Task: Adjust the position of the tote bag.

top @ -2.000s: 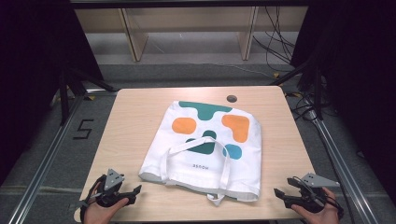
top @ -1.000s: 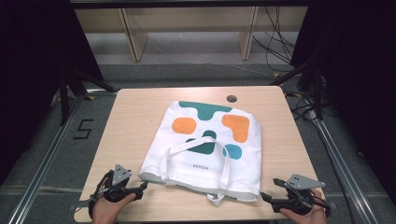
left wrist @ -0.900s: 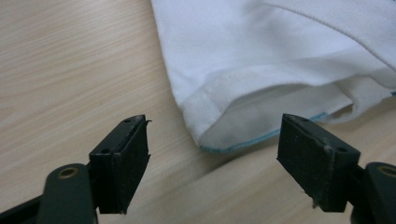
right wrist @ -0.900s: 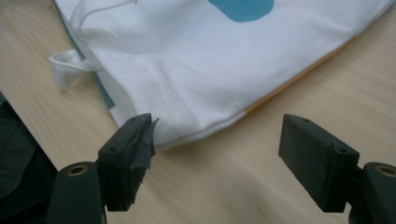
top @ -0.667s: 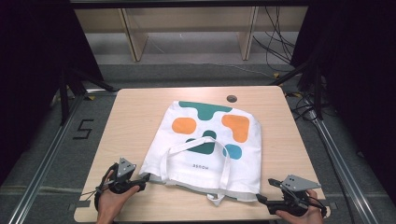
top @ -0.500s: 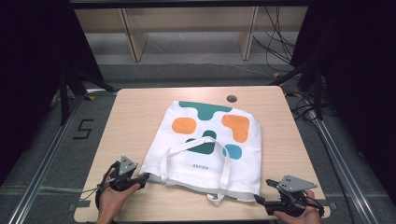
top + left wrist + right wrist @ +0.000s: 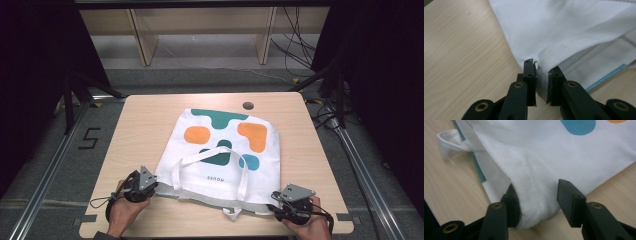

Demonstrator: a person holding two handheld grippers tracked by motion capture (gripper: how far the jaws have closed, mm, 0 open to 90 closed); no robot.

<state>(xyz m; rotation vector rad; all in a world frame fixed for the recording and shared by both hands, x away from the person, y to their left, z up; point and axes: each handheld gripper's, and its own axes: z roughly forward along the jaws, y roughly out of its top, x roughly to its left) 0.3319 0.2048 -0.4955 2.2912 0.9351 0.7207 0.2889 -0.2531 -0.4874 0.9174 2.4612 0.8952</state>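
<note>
One table (image 7: 135,125) carries one white bag (image 7: 220,150), centre frame, its underside hidden. Two claws work its near corners: the left claw (image 7: 541,82), lower left, has just been closing and pinches the hem; the right claw (image 7: 537,200), lower right, closing, straddles a fold, one pad clear.

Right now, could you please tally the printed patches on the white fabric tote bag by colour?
Dark green patches: 2
Orange patches: 2
Light blue patch: 1
Total on the white fabric tote bag: 5
</note>
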